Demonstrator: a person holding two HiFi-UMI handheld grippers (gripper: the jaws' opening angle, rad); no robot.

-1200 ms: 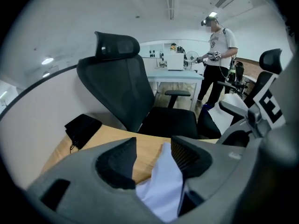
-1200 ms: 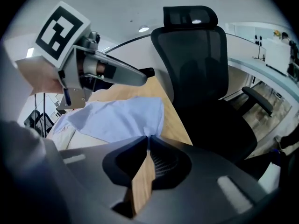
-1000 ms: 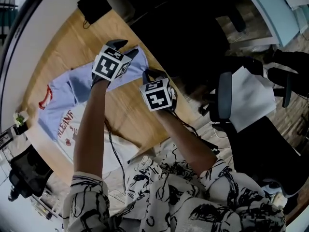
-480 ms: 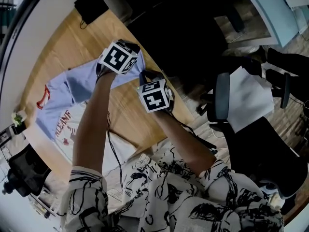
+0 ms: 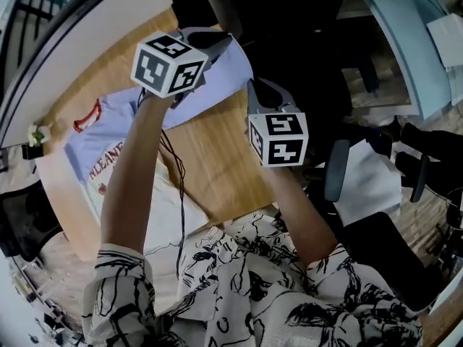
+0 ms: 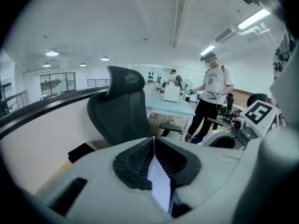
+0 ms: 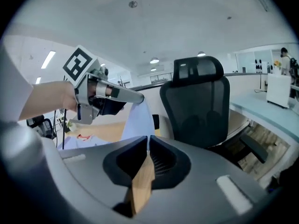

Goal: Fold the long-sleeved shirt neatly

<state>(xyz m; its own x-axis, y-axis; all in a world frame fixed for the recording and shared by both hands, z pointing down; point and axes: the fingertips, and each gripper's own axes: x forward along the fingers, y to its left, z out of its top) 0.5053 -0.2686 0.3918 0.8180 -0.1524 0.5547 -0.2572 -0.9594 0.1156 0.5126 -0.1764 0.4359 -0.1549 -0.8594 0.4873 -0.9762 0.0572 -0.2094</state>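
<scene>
Soft cloth, bare wood, dull plastic.
The shirt (image 5: 90,139) is thin matt pale-blue cloth; the table (image 5: 210,157) smooth light wood; the left gripper (image 6: 153,141) and right gripper (image 7: 147,141) matt grey plastic with ribbed black pads (image 6: 133,164); the chair (image 7: 201,106) black mesh.

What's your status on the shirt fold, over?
Left gripper jaws shut on long-sleeved shirt edge. Right gripper same, edge lifted off table. Black cable dangles over shirt.
</scene>
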